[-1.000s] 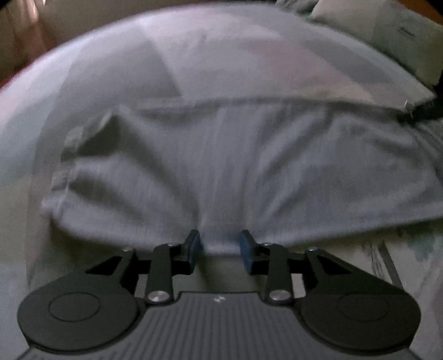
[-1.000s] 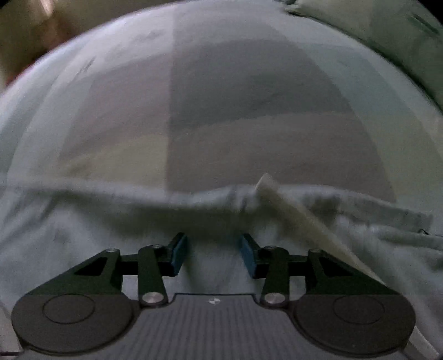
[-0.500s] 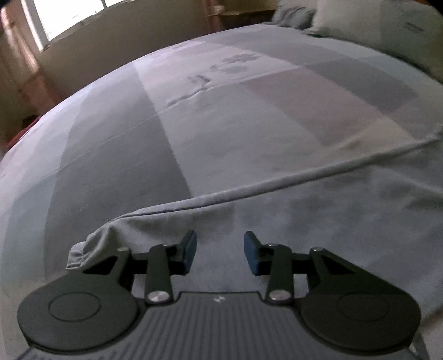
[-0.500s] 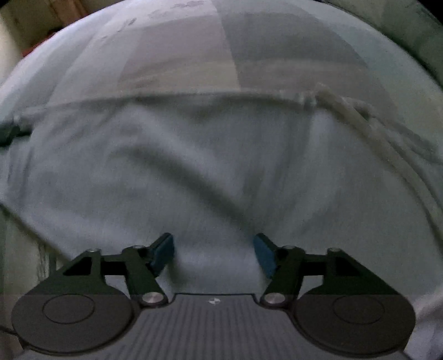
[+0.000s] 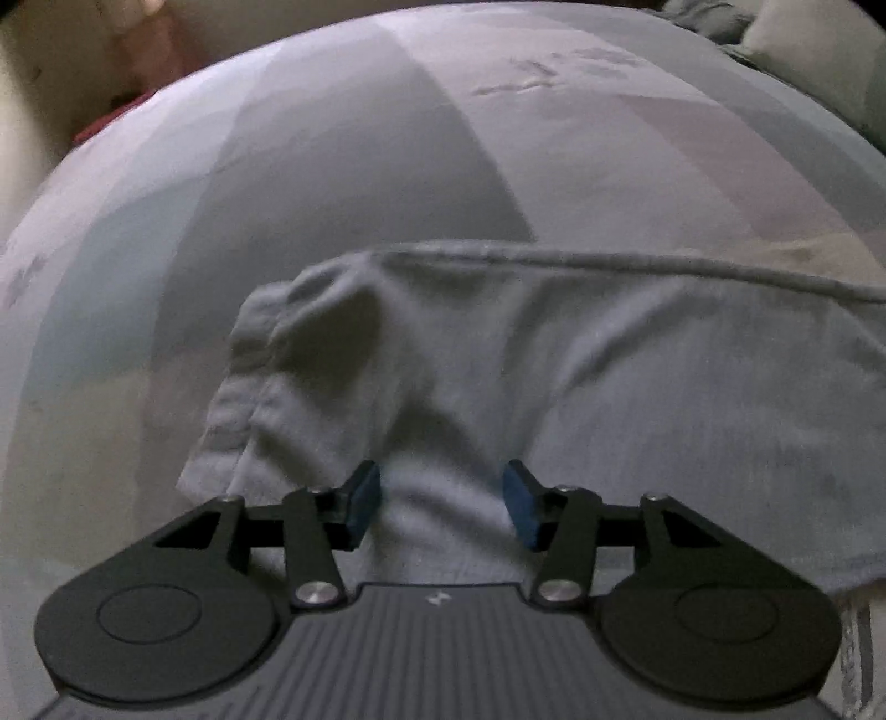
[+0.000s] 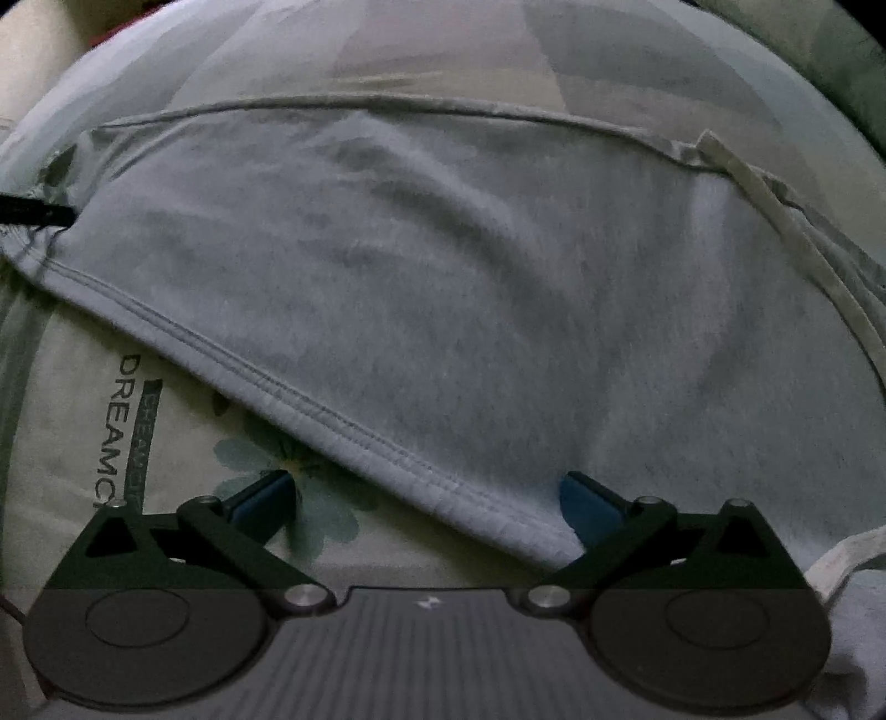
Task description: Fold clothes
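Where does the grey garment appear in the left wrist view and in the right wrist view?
Left wrist: the grey garment fills the middle and right, above the open left gripper.
Right wrist: it fills most of the picture.
Shared landmark: the patchwork bedspread beyond its far edge.

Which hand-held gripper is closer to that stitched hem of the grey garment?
Right. The right hand-held gripper straddles the stitched hem; the left hand-held gripper sits over bunched fabric.

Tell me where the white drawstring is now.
In the right wrist view the white drawstring lies at the right side of the grey garment, running down from its upper right corner.
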